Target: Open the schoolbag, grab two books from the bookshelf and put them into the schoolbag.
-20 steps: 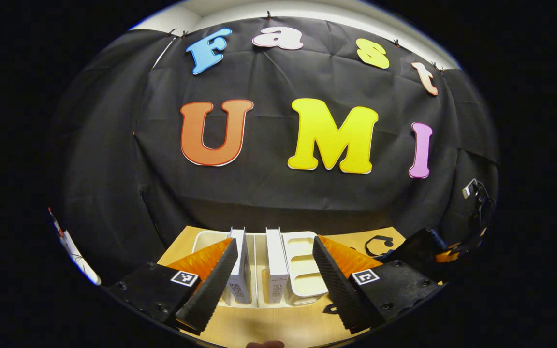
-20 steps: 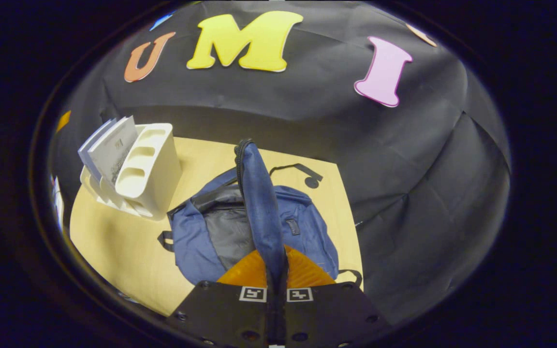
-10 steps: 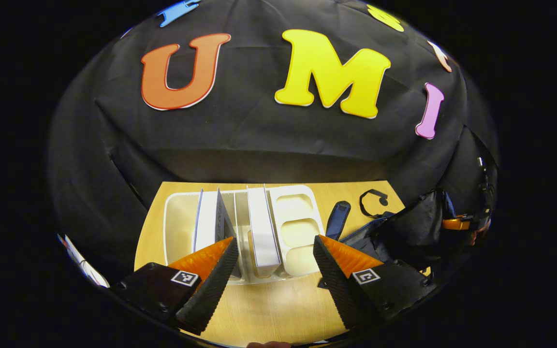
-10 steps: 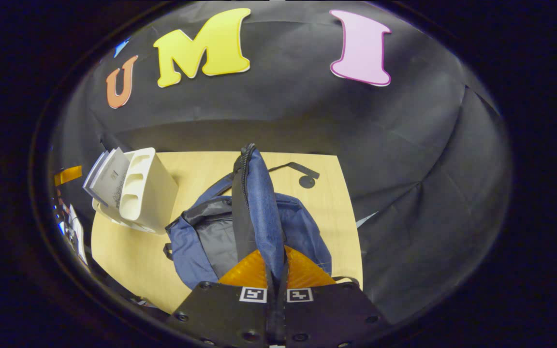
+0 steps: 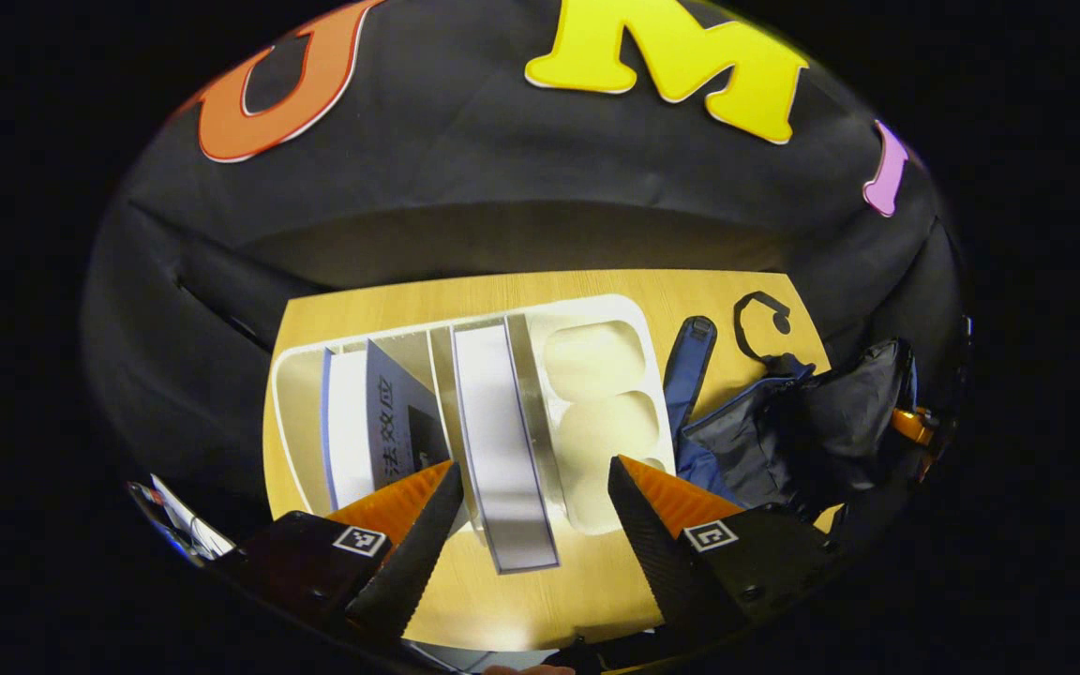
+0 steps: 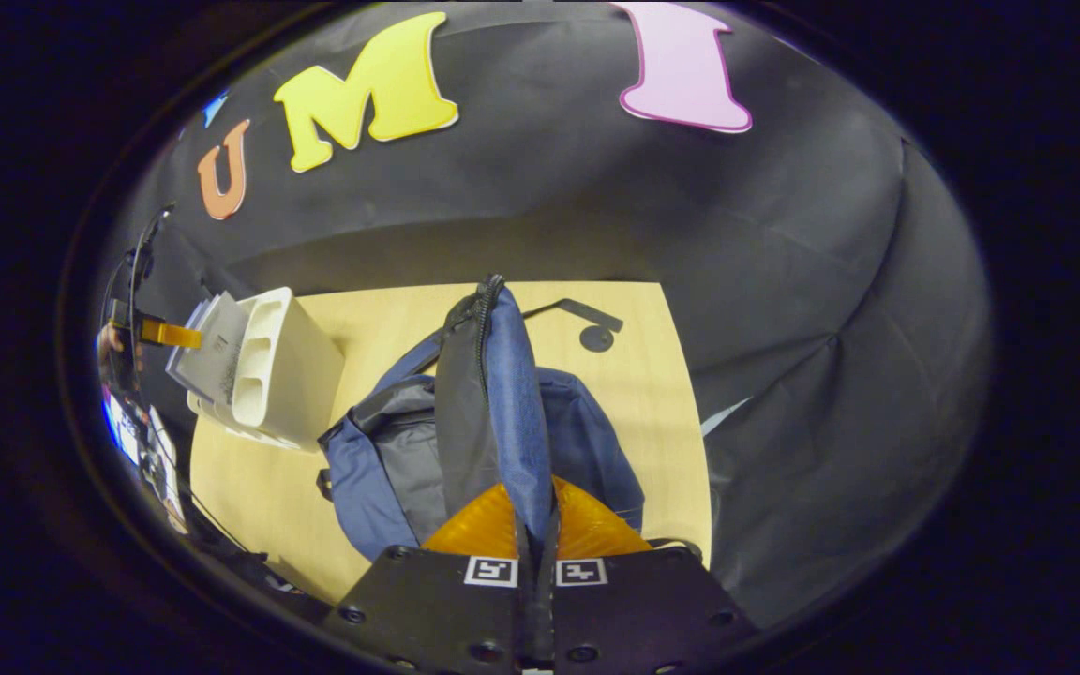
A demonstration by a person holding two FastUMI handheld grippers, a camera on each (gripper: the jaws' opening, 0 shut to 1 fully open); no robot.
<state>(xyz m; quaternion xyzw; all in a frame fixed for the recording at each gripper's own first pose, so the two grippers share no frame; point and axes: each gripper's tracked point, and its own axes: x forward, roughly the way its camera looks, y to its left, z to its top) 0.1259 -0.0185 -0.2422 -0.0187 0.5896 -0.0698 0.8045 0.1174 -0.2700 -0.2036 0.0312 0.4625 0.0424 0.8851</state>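
One hand-held gripper hovers spread above the bookshelf.

Over the bookshelf with my left hand-held gripper

My left hand-held gripper hangs open above the white bookshelf on the wooden surface. A white book stands between my fingers; a second book leans in the compartment to its left. The blue schoolbag lies just to the shelf's right, gaping.
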